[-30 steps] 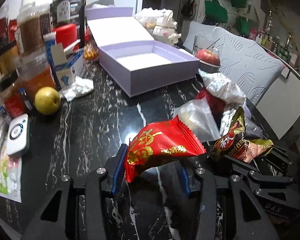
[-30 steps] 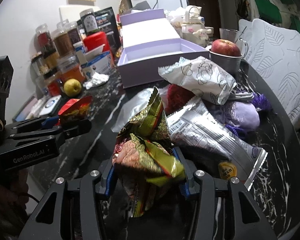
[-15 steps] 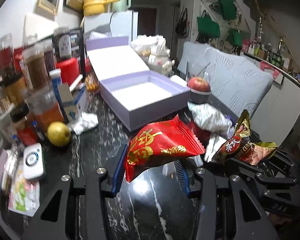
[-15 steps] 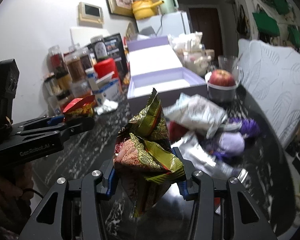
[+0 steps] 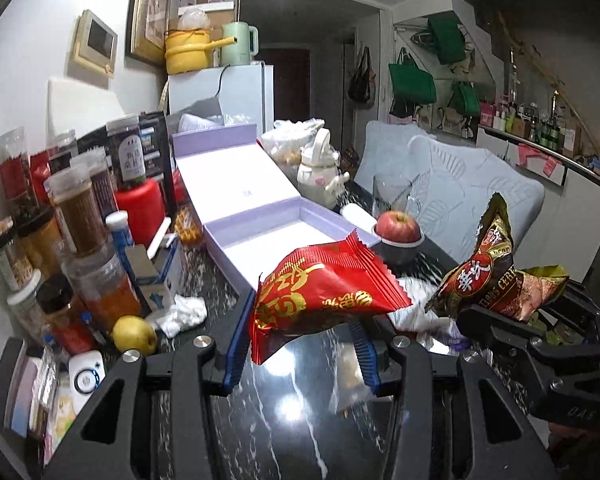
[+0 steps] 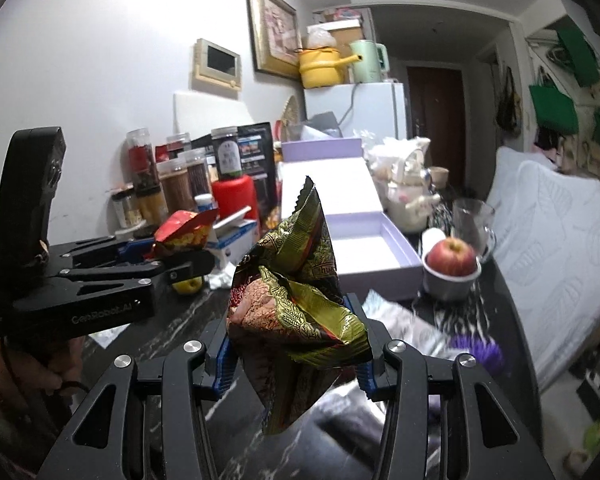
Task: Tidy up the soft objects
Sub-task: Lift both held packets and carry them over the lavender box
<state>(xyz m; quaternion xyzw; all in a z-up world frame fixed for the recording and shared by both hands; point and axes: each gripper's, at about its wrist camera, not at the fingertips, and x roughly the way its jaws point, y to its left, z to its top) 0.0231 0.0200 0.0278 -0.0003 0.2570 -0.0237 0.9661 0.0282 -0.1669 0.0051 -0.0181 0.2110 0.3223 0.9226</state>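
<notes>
A: How is each packet held at this moment?

B: The red snack packet [image 5: 324, 292] is pinched between the pads of the left gripper [image 5: 300, 344], clear of the dark marble table [image 5: 300, 420]. The green-and-brown snack packet [image 6: 296, 300] is clamped by the right gripper [image 6: 292, 356], its crumpled body standing up above the jaws.

A: And how should the carry be done well?

B: The open lavender box [image 5: 284, 236] lies ahead of both grippers, beyond the fingertips, and is probably the destination. Both packets should be kept clamped and raised enough that their hanging corners pass over the near wall of the box. The jaws should be spread only once each packet is above the white floor of the box. The apple in its bowl [image 6: 452, 264], just right of the box, should be avoided by the right gripper.

A: What is shown in one view only?

B: The hand [image 6: 32, 364] on the left gripper's handle is seen only from the right wrist. The yellow fruit [image 5: 134, 334] is plain from the left wrist, yet mostly hidden by the left gripper in the other view.
</notes>
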